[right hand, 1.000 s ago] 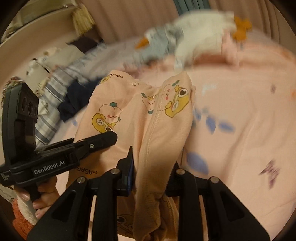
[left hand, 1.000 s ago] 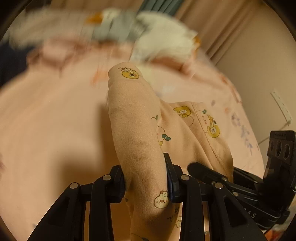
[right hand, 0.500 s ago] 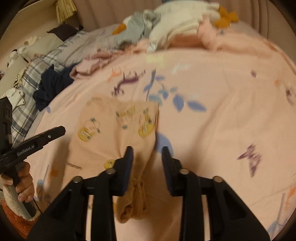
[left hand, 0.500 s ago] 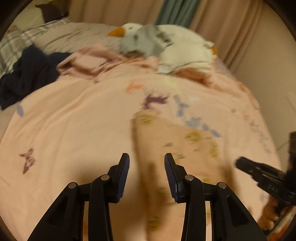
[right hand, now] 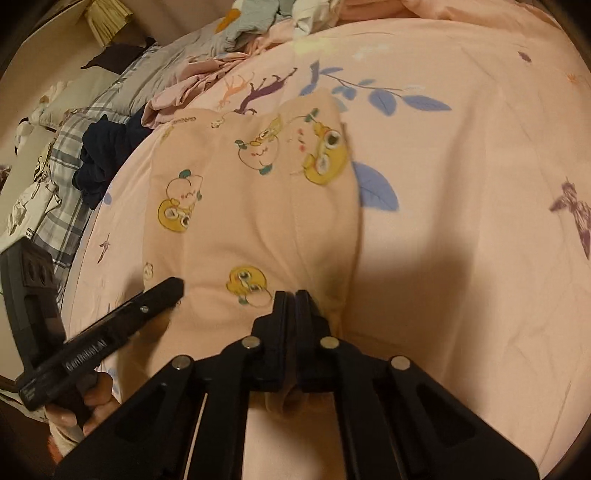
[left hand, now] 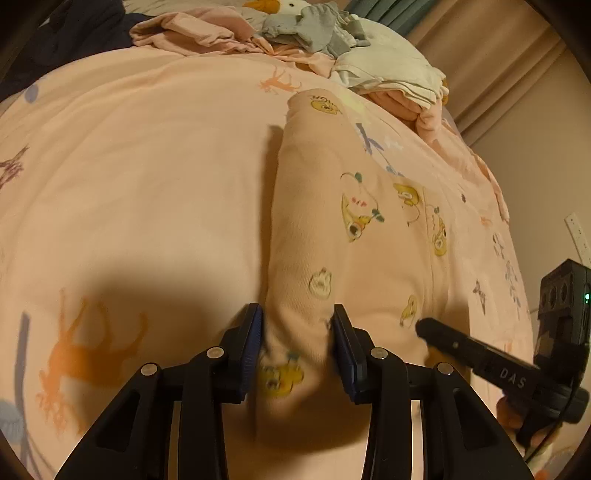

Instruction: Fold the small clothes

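Note:
A small peach garment with yellow cartoon prints (left hand: 332, 229) lies spread on the pink bedspread (left hand: 129, 166); it also shows in the right wrist view (right hand: 258, 206). My left gripper (left hand: 297, 332) has its jaws apart with the garment's near left edge bunched between them. My right gripper (right hand: 294, 299) is shut on the garment's near right edge. The right gripper's finger (left hand: 476, 354) shows at the right of the left wrist view, and the left gripper's finger (right hand: 122, 317) at the left of the right wrist view.
A heap of clothes and a goose plush (left hand: 325, 33) lies at the far end of the bed. Dark navy clothing (right hand: 107, 155) and a plaid blanket (right hand: 66, 199) lie at the left edge. Curtains (left hand: 498, 55) hang at the back right.
One second ago both grippers held the garment up in the air. It now lies flat on the bedspread. The right gripper's jaws, apart half a second ago, have closed on its edge.

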Available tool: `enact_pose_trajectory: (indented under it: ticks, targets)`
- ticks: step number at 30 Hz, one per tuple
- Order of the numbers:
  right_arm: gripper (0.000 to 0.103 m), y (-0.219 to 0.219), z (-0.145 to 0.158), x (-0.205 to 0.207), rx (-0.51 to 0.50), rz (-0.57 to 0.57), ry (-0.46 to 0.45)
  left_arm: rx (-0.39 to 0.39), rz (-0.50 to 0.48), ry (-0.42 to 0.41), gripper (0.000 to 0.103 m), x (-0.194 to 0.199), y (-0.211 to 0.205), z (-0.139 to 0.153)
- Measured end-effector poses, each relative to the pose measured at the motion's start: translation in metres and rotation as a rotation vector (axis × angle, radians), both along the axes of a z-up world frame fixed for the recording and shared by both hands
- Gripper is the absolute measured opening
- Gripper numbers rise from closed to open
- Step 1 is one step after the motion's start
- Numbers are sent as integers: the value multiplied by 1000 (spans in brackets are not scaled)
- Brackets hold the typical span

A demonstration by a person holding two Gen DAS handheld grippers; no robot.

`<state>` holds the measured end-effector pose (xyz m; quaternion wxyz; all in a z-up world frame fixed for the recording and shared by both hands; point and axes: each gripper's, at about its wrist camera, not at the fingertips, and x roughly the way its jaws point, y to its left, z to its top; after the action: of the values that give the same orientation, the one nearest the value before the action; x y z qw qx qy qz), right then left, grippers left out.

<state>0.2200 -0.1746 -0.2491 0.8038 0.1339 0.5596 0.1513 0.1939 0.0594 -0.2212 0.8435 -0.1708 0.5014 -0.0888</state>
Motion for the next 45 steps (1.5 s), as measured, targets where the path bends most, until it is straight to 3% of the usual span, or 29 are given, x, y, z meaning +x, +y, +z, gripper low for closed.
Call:
enact_pose_trajectory:
  ticks: [5,7,12,17,21,25,29,31,34,39,45]
  targets:
    - [2,23,12,-19,-186,44,-48,233,-45,-19,41,-24,-19,17]
    - [4,30,18,-32,-232,53,-61,284,-23,-40,41,-35,-23,16]
    - [11,15,53,-53,-156,-8,-96,313,74,-42,38,-57,-22,38]
    - [11,14,120,-82,-198,-37,-252,310,142,-229,38,-87,-20,104]
    - [12,10,151,-103,-181,-72,-314,393,187,-322,38,-109,-29,142]
    - [16,12,168,-126,-201,-85,-375,395,146,-417,38,-134,-41,167]
    - [41,11,182,-143,-237,-112,-441,415,118,-479,43,-141,-55,177]
    - [50,13,187,-148,-275,-121,-467,412,104,-511,59,-145,-60,181]
    - [66,16,195,-156,-290,-123,-525,362,94,-562,68,-151,-60,187]
    - [87,13,209,-167,-283,-157,-627,328,169,-602,76,-155,-51,195]
    - [93,13,215,-171,-290,-161,-655,343,194,-600,89,-154,-50,199]
